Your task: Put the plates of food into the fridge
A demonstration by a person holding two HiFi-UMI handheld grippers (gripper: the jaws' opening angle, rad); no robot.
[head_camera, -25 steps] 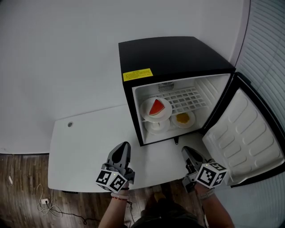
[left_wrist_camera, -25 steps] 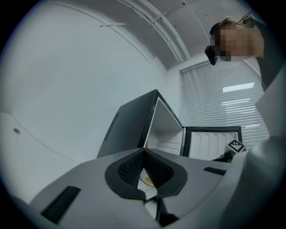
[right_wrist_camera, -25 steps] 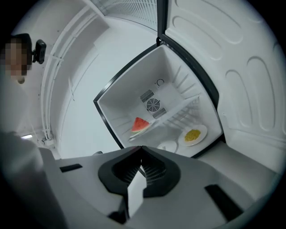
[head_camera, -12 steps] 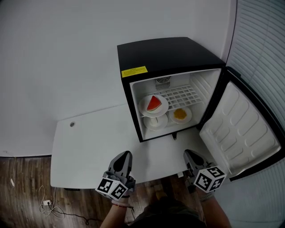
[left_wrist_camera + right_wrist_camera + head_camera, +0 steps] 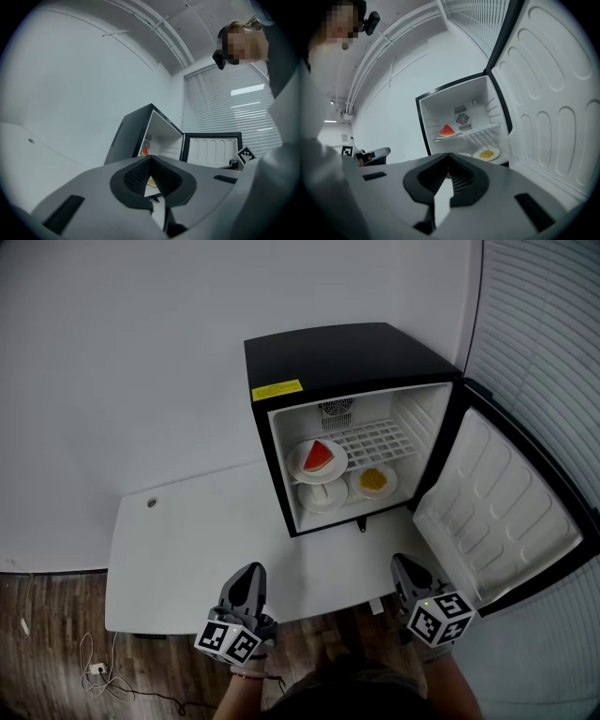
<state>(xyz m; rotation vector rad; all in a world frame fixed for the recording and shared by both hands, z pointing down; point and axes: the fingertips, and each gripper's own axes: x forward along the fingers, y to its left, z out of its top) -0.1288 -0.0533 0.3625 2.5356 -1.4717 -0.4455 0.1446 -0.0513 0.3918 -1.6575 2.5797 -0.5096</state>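
The black fridge (image 5: pixel 347 357) stands open on the white table (image 5: pixel 187 540). On its wire shelf sits a plate with a watermelon slice (image 5: pixel 317 458) (image 5: pixel 447 131). On the fridge floor lie a plate of yellow food (image 5: pixel 373 481) (image 5: pixel 486 153) and another white dish (image 5: pixel 323 495). My left gripper (image 5: pixel 250 572) (image 5: pixel 151 159) hovers at the table's front edge, shut, nothing in it. My right gripper (image 5: pixel 404 564) (image 5: pixel 449 155) hangs at the front right, shut and empty, facing the fridge opening. Both are well short of the fridge.
The fridge door (image 5: pixel 497 512) (image 5: pixel 553 93) is swung wide to the right, beside my right gripper. A small round hole (image 5: pixel 151 502) marks the table's left part. Wood floor with a cable (image 5: pixel 94 667) shows below the table edge. Blinds (image 5: pixel 544 324) cover the right wall.
Both grippers have drawn back toward me and lower in the head view, to the table's front edge. The plates in the fridge have not moved.
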